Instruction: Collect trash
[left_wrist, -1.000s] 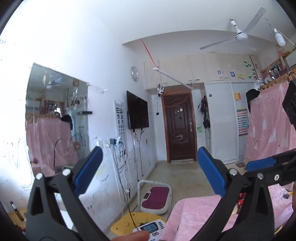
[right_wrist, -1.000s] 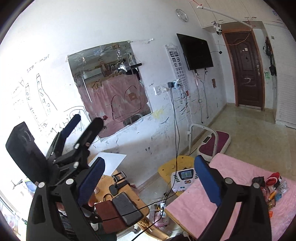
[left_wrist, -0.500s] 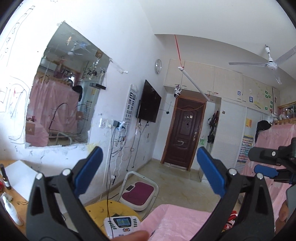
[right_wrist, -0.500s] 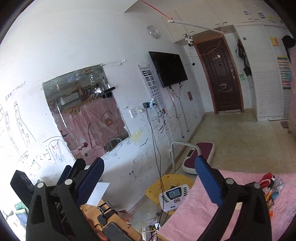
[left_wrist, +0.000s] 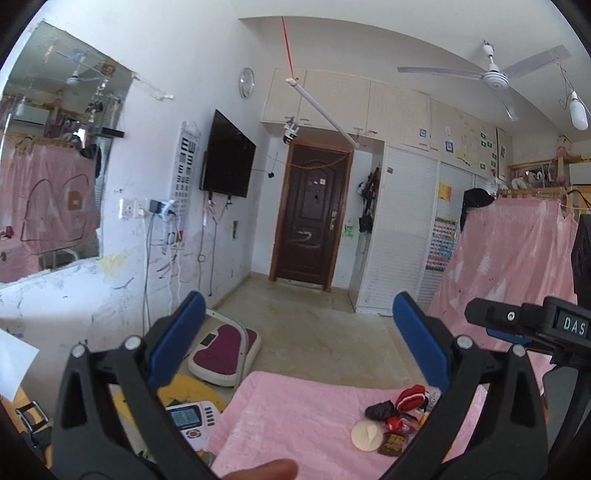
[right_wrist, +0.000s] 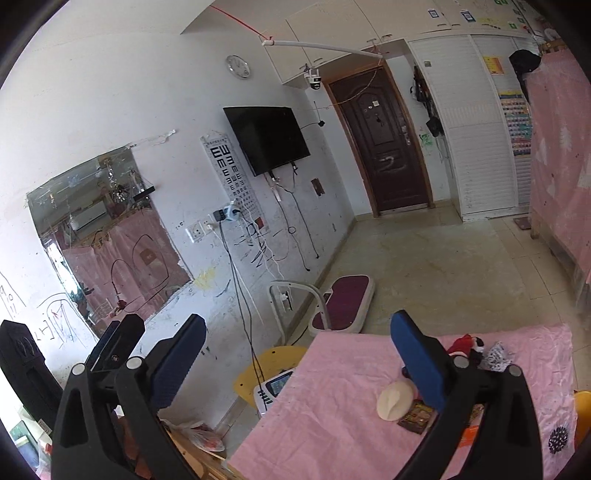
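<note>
A small heap of trash lies on the pink-covered table (left_wrist: 295, 417): a cream round paper (left_wrist: 367, 435), a brown wrapper (left_wrist: 393, 443), a black crumpled bag (left_wrist: 380, 410) and a red piece (left_wrist: 410, 397). My left gripper (left_wrist: 299, 339) is open and empty, held above the table's near side, left of the heap. My right gripper (right_wrist: 295, 362) is also open and empty. Its right finger hangs over the cream paper (right_wrist: 395, 400) and the brown wrapper (right_wrist: 415, 421), hiding part of the heap. A grey crumpled scrap (right_wrist: 496, 354) lies farther back.
Left of the table a yellow stool (right_wrist: 258, 369) carries a white device (left_wrist: 192, 421) with a screen. A maroon footboard (left_wrist: 225, 350) lies on the floor by the wall. Pink-draped furniture (left_wrist: 509, 258) stands at the right, a dark door (left_wrist: 310, 218) far ahead.
Both views have swung down and to the right. The table and the trash heap now show in full in the left wrist view. Both grippers have stayed open.
</note>
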